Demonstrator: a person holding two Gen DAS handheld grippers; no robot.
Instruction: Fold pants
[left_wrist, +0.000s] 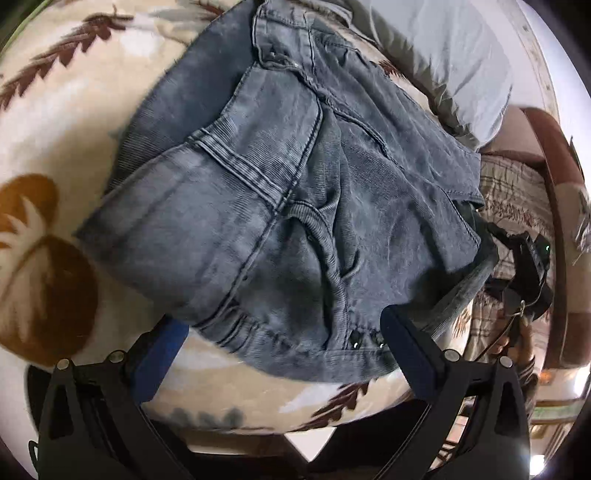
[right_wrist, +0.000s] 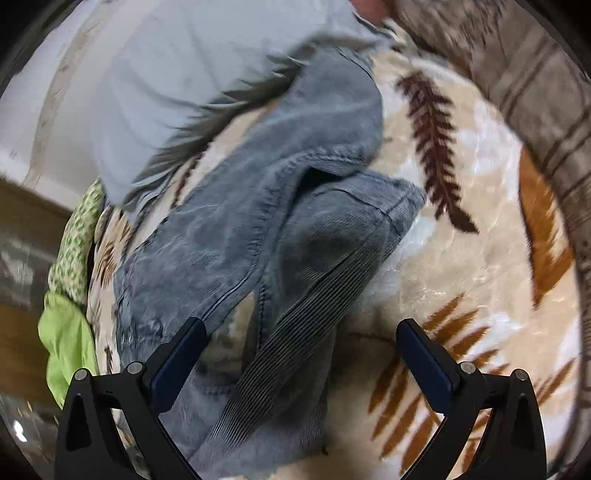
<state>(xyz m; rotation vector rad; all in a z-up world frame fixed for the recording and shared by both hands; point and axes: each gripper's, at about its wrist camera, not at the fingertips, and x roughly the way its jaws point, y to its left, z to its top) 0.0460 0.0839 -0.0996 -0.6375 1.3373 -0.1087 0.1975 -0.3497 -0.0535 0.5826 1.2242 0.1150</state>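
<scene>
Pants (left_wrist: 295, 206) lie bunched into a rough, partly folded bundle on the leaf-print blanket (left_wrist: 74, 110), which serves as landmark here. Left gripper (left_wrist: 280, 332): fingers spread wide, holding nothing, hovering at the near hem of the pants; one finger overlaps the fabric edge in view, contact not certain. Right gripper (right_wrist: 301, 339): fingers likewise released, empty, straddling a ribbed denim fold above the blanket.

Risk, as judgement: the bundle is loose and layered, so a pinch at the near hem may catch only the top layer and drag the fold open; soft blanket pile could also get nipped with the denim.

Beyond the pants on the blanket lies a pale grey garment (left_wrist: 443, 55).

View differences: left wrist shows rivets, seams and the other gripper's body at the blanket's far edge; right wrist alone shows green cloth (right_wrist: 70, 332) off the blanket's side, though much blurred.
</scene>
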